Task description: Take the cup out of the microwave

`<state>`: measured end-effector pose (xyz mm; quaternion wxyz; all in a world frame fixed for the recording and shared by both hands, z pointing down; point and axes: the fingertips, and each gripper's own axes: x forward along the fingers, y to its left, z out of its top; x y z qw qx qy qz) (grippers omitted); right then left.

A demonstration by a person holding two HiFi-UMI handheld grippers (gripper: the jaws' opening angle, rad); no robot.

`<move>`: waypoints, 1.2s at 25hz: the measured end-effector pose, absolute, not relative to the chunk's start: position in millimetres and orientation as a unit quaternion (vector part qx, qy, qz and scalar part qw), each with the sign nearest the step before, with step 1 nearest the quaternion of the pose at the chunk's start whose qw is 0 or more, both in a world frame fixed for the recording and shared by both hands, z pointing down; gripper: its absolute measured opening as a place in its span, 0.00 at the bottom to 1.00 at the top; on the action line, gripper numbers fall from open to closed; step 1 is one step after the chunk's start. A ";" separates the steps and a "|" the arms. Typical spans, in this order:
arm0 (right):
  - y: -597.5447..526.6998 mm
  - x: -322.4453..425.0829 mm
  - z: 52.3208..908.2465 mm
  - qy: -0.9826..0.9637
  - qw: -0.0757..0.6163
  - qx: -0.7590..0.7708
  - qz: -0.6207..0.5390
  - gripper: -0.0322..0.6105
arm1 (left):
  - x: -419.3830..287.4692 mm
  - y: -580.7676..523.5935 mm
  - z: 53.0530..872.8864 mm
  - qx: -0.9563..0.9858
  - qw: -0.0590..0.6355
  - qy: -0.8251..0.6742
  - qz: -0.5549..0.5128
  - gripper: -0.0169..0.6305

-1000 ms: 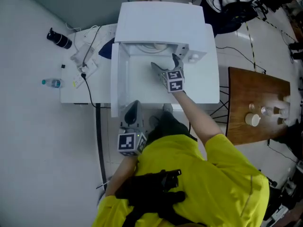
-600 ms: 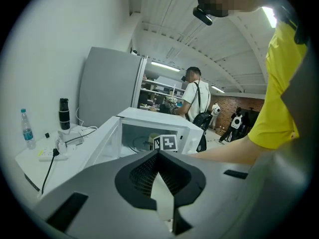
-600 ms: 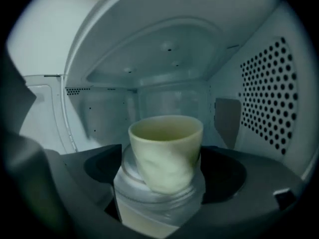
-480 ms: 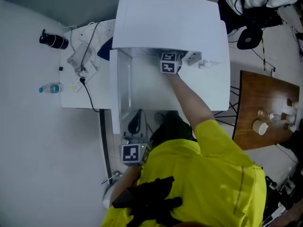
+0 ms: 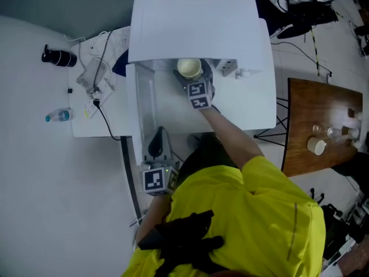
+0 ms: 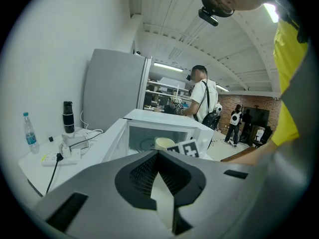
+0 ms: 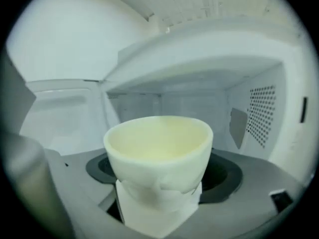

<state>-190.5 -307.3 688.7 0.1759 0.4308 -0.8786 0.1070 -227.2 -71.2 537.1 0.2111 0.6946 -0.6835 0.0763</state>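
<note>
Our right tongs (image 5: 191, 75), just closing, clamp the cup (image 5: 189, 67) at the microwave (image 5: 196, 22) mouth, not yet clear; our left tongs (image 5: 159, 137) wait together, empty.

Counted: 1 microwave (image 5: 196, 22). 2 grippers: left gripper (image 5: 159, 133), right gripper (image 5: 195, 81). 1 cup (image 5: 189, 67) sat at the microwave's mouth, and a second cup (image 5: 315, 146) was on 1 wooden table (image 5: 311, 105) right of it. Left of the microwave: 1 black flask (image 5: 55, 56), 1 water bottle (image 5: 59, 116).
</note>
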 end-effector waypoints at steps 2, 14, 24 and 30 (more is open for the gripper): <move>-254.4 -187.7 670.2 -0.900 0.169 0.390 0.099 0.77 | -228.0 -75.4 543.8 0.698 0.213 -0.678 0.083 0.02; -210.4 108.8 716.5 -0.801 0.188 0.541 0.175 0.77 | -105.0 -112.9 590.5 0.788 0.219 -0.559 0.133 0.02; -336.3 181.4 772.9 -0.782 0.185 0.567 0.181 0.77 | -51.1 -140.0 597.4 0.821 0.213 -0.505 0.161 0.02; -340.8 168.8 775.6 -0.783 0.188 0.568 0.173 0.77 | -62.1 -148.9 604.2 0.813 0.219 -0.513 0.168 0.02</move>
